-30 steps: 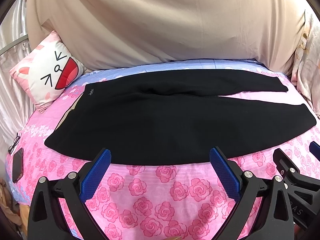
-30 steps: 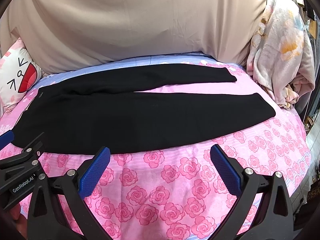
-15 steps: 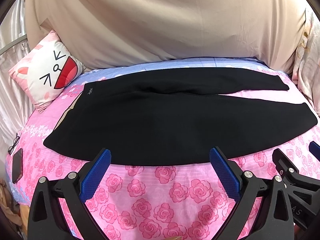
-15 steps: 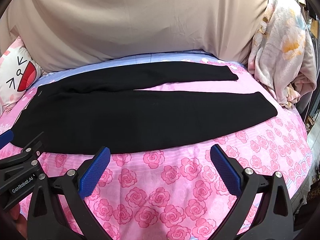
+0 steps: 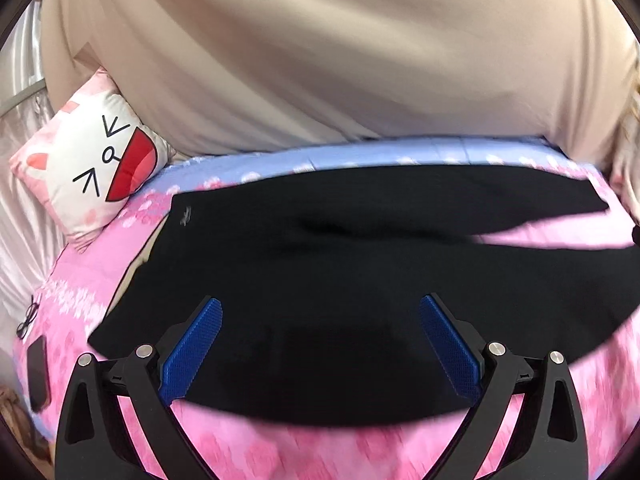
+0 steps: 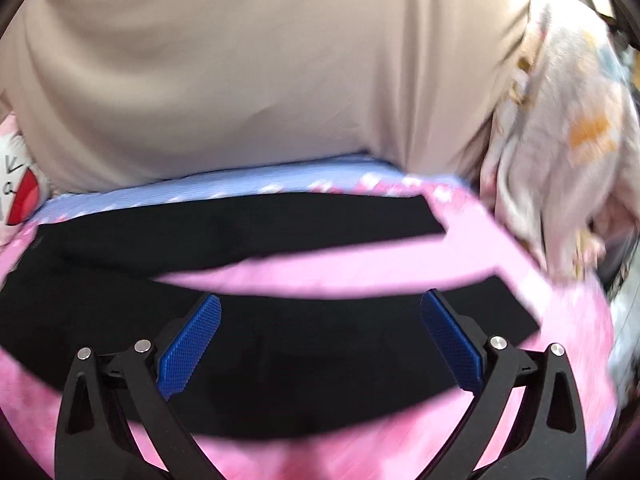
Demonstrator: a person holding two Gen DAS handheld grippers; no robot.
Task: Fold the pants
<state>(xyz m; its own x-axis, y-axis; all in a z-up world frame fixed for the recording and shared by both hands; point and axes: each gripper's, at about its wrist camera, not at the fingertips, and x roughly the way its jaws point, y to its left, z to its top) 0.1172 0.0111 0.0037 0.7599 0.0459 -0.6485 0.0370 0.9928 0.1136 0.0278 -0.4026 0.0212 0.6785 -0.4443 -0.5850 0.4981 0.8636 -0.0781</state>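
Black pants (image 5: 340, 264) lie flat on a pink rose-print bed sheet (image 5: 344, 448), waist at the left and both legs running right, split in a V. My left gripper (image 5: 320, 344) is open and empty, over the near edge of the waist and hip part. In the right wrist view the pants (image 6: 304, 344) fill the lower middle. My right gripper (image 6: 320, 340) is open and empty, over the near leg towards its cuff. Both views are motion-blurred.
A cat-face pillow (image 5: 92, 160) leans at the back left. A beige sheet (image 5: 320, 60) covers the wall behind the bed. A floral blanket (image 6: 560, 140) is piled at the right. A dark phone (image 5: 38, 376) and glasses (image 5: 28, 316) lie at the bed's left edge.
Both grippers have moved forward from over the pink sheet to over the near edge of the pants. The right gripper no longer shows in the left view. The pants have not moved.
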